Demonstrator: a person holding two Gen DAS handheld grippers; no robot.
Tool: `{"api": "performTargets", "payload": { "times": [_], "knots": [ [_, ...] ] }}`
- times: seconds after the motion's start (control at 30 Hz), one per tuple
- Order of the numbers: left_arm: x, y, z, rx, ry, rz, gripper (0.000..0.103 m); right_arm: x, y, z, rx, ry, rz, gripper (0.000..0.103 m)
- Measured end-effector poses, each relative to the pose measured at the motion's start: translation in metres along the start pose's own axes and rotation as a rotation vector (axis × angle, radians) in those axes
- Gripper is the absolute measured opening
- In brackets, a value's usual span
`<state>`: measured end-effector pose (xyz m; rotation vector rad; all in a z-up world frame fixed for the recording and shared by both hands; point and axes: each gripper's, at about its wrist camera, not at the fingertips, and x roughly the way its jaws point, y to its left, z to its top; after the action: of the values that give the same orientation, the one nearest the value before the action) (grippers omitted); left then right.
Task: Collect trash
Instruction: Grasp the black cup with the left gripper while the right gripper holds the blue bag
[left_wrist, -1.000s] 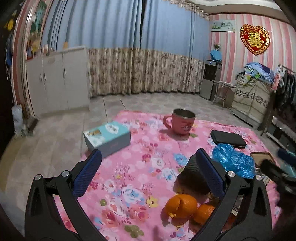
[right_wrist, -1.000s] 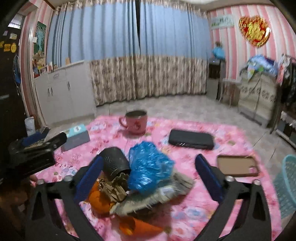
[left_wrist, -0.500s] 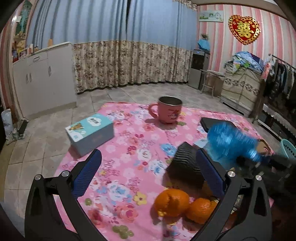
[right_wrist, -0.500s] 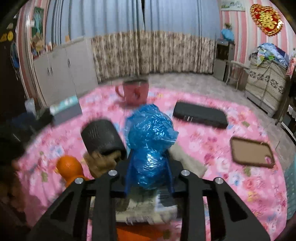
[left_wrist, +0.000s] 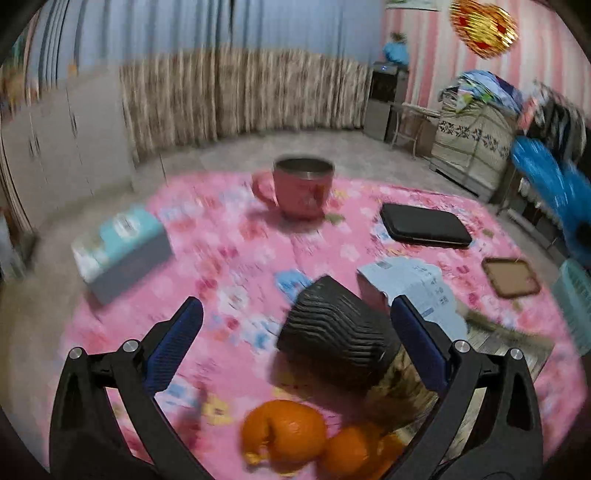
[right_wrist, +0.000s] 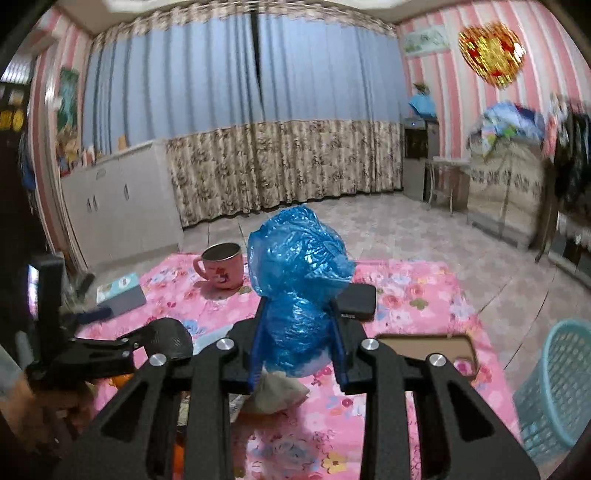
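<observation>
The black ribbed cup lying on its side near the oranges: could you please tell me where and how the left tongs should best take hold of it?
Grip the black ribbed cup across its ribbed wall, coming from above and the near side. It lies tipped on the pink cloth, so both flanks seem free; its mouth appears stuffed with brown scraps. The left tongs are open, probably wide enough.

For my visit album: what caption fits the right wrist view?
Right gripper lifts a crumpled blue plastic bag above the pink flowered cloth, near a teal basket.
</observation>
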<state>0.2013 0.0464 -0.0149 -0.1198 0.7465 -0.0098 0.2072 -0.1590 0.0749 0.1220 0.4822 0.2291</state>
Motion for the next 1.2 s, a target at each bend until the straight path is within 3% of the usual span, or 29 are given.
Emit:
{"api": "performTargets", "payload": {
  "times": [0.13, 0.37, 0.5, 0.6, 0.8, 0.87, 1.03, 1.2],
  "knots": [
    [0.014, -0.003, -0.007, -0.037, 0.118, 0.011, 0.098, -0.001, -0.012, 0.001, 0.044, -0.005, 0.022, 0.03],
    [0.035, -0.018, -0.001, -0.064, 0.206, -0.034, 0.099, -0.006, -0.024, 0.002, 0.089, -0.027, 0.034, 0.03],
    [0.05, -0.038, 0.008, 0.0, 0.229, -0.026, 0.098, -0.004, -0.027, -0.001, 0.093, -0.021, 0.033, 0.03],
    [0.052, -0.048, 0.01, 0.03, 0.22, -0.056, 0.076, -0.004, -0.029, -0.002, 0.094, -0.024, 0.031, 0.03],
    [0.033, -0.041, 0.01, 0.004, 0.147, -0.072, 0.068, -0.008, -0.03, -0.001, 0.088, -0.035, 0.034, 0.03],
    [0.016, -0.033, 0.01, -0.025, 0.086, -0.091, 0.068, -0.013, -0.028, -0.001, 0.078, -0.046, 0.036, 0.03],
    [-0.035, -0.028, 0.012, -0.008, -0.105, -0.038, 0.068, -0.023, -0.025, -0.003, 0.067, -0.071, 0.032, 0.03],
    [-0.058, -0.036, 0.018, 0.016, -0.196, -0.033, 0.06, -0.027, -0.022, -0.006, 0.056, -0.083, 0.02, 0.03]
  ]
}}
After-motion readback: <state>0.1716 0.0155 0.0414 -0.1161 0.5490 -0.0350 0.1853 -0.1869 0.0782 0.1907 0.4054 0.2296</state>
